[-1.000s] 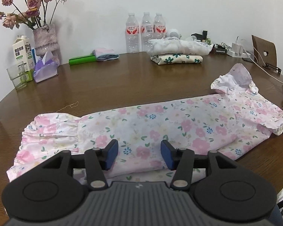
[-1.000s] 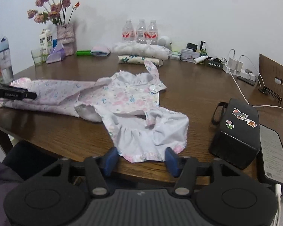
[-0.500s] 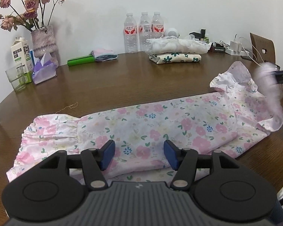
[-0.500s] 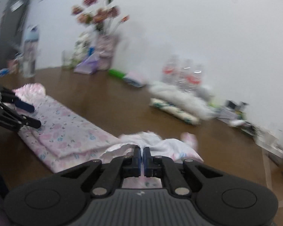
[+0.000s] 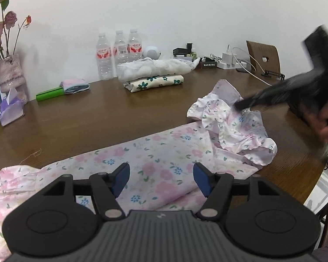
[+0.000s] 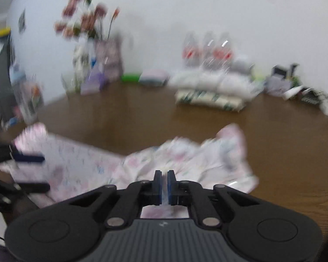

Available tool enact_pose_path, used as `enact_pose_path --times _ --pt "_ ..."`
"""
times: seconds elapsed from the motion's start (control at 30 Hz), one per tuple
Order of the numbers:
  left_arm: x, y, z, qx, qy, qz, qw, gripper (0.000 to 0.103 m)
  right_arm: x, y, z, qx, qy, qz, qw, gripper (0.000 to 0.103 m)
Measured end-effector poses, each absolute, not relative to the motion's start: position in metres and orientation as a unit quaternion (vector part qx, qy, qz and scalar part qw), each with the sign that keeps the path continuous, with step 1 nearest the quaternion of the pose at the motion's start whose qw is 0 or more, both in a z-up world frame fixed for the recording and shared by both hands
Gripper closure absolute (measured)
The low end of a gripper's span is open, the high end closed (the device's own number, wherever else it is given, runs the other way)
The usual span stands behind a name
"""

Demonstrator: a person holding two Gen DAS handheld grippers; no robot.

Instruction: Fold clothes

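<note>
- left wrist view showed a floral dress (image 5: 159, 166), pale pink with pink and blue flowers and green leaves, lying lengthwise across the brown table (image 5: 111, 109).
- its frilled hem (image 5: 8, 181) lay at the left; the ruffled top end (image 5: 234, 124) was bunched and lifted at the right.
- the left gripper (image 5: 161, 179) hovered over the middle of the dress, its jaws opening, blue pads apart and pressing nothing.
- the right gripper (image 6: 164, 185), blurred, had its jaws closed on the pale ruffled cloth of the dress's top end; a hand (image 5: 323, 120) held it.
- counted: one dress being worked; two folded garments stacked near the wall, a white one (image 5: 155, 67) on a cream floral one (image 5: 153, 84); one small folded cloth (image 5: 75, 85) beside a green bar (image 5: 51, 93).
- three water bottles (image 5: 120, 52) stood in a row behind the stack.
- one vase of roses (image 5: 9, 72) stood at the far left.
</note>
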State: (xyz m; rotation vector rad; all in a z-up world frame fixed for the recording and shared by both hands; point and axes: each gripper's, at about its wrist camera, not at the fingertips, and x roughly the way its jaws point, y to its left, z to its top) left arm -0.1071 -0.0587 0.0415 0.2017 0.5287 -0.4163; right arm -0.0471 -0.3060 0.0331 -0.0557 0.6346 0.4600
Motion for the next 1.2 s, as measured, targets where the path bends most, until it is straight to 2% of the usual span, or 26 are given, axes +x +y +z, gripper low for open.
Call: enact_pose_path --times 0.13,0.23,0.33,0.43,0.53,0.63,0.67,0.7,0.73,0.77,0.83,0.9,1.03,1.1,1.13,1.17,1.2 --pt "-0.117 -0.021 0.056 0.091 0.277 -0.152 0.945 0.036 -0.046 -0.273 0.044 -0.113 0.314 0.242 0.911 0.089" --pt "-0.128 0.044 0.073 0.039 0.311 -0.099 0.944 0.032 -0.053 -0.255 0.081 -0.151 0.259 0.295 0.907 0.057" --pt "-0.129 0.098 0.079 -0.034 0.333 -0.028 0.942 0.027 -0.032 -0.195 0.094 -0.191 0.24 0.402 0.863 0.055" --pt "-0.124 0.123 0.07 -0.087 0.364 0.031 0.927 0.028 0.003 -0.122 0.087 -0.265 0.249 0.478 0.8 0.05" --pt "-0.122 0.126 0.058 -0.123 0.376 0.027 0.918 0.028 0.04 -0.06 0.068 -0.317 0.288 0.513 0.744 0.051" --pt "-0.121 0.117 0.053 -0.132 0.367 0.029 0.92 0.03 0.06 -0.037 0.054 -0.314 0.325 0.539 0.711 0.051" --pt "-0.12 0.115 0.053 -0.124 0.364 0.036 0.922 0.043 0.063 -0.035 0.051 -0.309 0.335 0.546 0.703 0.053" --pt "-0.117 0.115 0.053 -0.12 0.36 0.039 0.924 0.065 0.066 -0.032 0.048 -0.304 0.345 0.553 0.695 0.053" --pt "-0.113 0.118 0.052 -0.124 0.358 0.036 0.925 0.074 0.068 -0.03 0.045 -0.299 0.354 0.56 0.686 0.064" --pt "-0.107 0.122 0.051 -0.126 0.355 0.032 0.926 0.085 0.07 -0.029 0.043 -0.294 0.36 0.566 0.681 0.082" --pt "-0.086 0.129 0.051 -0.11 0.346 0.018 0.931 0.089 0.067 -0.029 0.043 -0.293 0.341 0.545 0.708 0.094" --pt "-0.062 0.136 0.054 -0.089 0.335 0.003 0.938 0.094 0.064 -0.029 0.041 -0.298 0.313 0.508 0.745 0.101" --pt "0.044 0.136 0.078 0.04 0.285 -0.042 0.957 0.093 0.11 -0.033 0.042 -0.254 0.308 0.392 0.829 0.103" --pt "0.102 0.128 0.088 0.092 0.252 -0.035 0.963 0.084 0.167 -0.037 0.039 -0.225 0.327 0.277 0.875 0.103" --pt "0.121 0.128 0.091 0.092 0.239 -0.016 0.966 0.081 0.194 -0.04 0.037 -0.211 0.336 0.226 0.89 0.103" --pt "0.132 0.13 0.095 0.067 0.238 -0.008 0.969 0.071 0.221 -0.045 0.033 -0.196 0.343 0.185 0.9 0.103" --pt "0.144 0.133 0.099 0.043 0.236 0.0 0.971 0.066 0.243 -0.051 0.032 -0.179 0.35 0.154 0.907 0.102"
